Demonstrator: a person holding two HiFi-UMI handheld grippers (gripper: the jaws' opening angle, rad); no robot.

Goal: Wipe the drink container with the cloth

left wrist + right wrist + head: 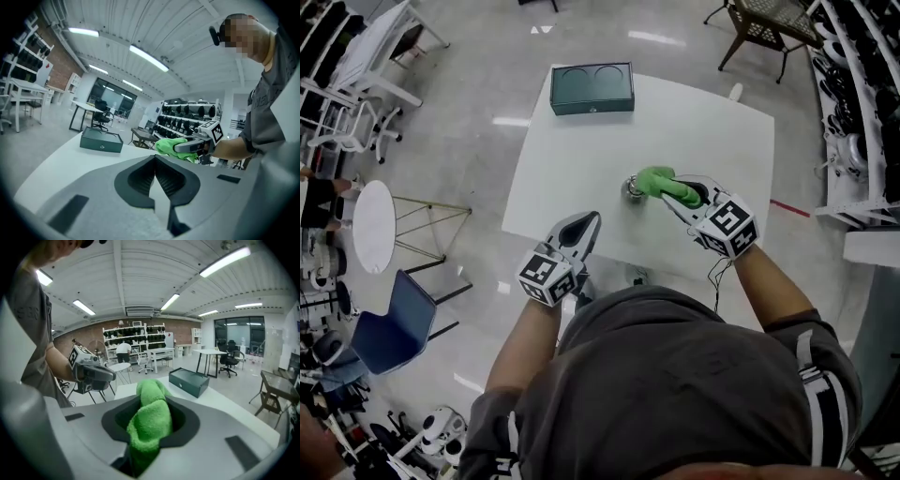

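Now right tongs [680,193] clamp the cloth [656,180] over the container [632,190]; left tongs [592,221] closed, empty.

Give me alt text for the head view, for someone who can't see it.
Seen from above, a person at a white table holds a green cloth in the right gripper over a small metal drink container. The left gripper hangs shut and empty near the table's front edge, and a dark green box sits at the far side.
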